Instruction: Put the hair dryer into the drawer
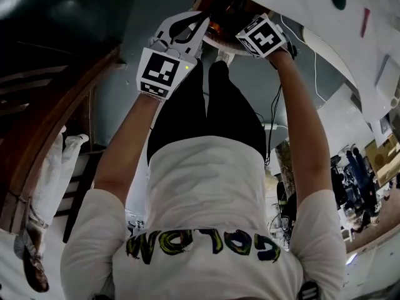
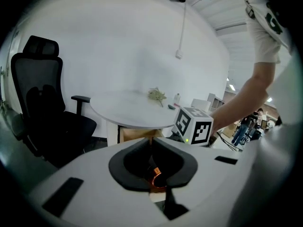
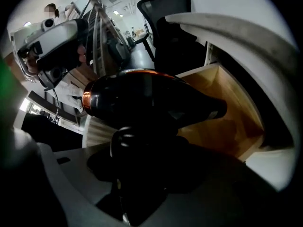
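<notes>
So biggest thing first: the round white counter point(image 2: 128, 110), with a black office chair point(image 2: 42, 108) parked at its left side in the left gripper view. Under the counter's edge there's a wooden drawer point(image 3: 236, 117) and it's pulled open; we can see its bare wood bottom and side wall in the right gripper view.

The hair dryer point(image 3: 151, 100) is black and glossy. It lies crosswise in front of the open drawer, nozzle end pointing toward the drawer, and it hangs over the opening, not resting inside. Our right hand-held gripper point(image 3: 142, 148) has the dryer by its handle, with the jaws closed around it from both sides, so they sit fairly wide because of the handle's thickness.

Our left hand-held gripper point(image 2: 152, 143) is just beside the right one, near the back end of the dryer. Its jaws are closed tip to tip, leaving only the curved hollow between the pads. A bit of the dryer's copper ring point(image 3: 86, 98) glints through that hollow, but we honestly can't tell whether the tips touch the dryer

Smallest bit: a dry plant sprig point(image 2: 156, 95) lying on the counter
</notes>
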Demonstrator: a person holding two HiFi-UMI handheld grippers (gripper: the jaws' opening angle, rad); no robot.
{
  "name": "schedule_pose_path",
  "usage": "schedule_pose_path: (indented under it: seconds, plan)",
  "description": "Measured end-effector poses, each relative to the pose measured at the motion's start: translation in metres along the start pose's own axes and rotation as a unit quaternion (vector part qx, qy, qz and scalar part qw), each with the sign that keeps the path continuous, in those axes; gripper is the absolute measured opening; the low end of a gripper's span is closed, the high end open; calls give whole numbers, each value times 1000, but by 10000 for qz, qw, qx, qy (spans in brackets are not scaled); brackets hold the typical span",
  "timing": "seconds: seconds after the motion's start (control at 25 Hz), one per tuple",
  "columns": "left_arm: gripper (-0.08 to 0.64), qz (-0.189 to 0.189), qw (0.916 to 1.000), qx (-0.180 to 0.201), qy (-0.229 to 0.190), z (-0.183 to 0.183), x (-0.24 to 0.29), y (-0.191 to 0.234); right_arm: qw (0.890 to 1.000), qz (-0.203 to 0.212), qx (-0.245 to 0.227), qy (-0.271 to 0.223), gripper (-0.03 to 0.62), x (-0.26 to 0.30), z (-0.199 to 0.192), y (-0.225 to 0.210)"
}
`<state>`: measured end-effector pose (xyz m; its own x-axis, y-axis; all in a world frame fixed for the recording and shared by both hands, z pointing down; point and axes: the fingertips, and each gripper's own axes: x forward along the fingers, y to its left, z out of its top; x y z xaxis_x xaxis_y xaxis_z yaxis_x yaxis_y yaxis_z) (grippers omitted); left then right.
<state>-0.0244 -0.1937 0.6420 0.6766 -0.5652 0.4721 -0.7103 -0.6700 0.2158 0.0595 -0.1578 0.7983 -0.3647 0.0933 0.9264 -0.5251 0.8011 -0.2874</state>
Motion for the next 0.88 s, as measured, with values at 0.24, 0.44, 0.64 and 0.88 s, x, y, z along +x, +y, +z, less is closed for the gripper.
schedule_pose_path:
  seconds: [0.24, 0.44, 0.64, 0.88]
  plan:
    - [20, 15, 9999, 6, 128, -10, 7, 4, 9983, -369, 97, 435, 245, 26, -6, -18]
    - [14, 37, 9998, -14, 171, -14, 9, 6, 9942, -803, -236, 669, 245, 37, -1, -35]
    - [12, 129, 9996, 23, 239, -17, 13, 8, 9892, -1090, -367, 913, 245, 44, 1, -41]
    - [12, 149, 9995, -46, 276, -19, 15, 8, 9803, -1292, -530, 1398, 247, 59, -1, -47]
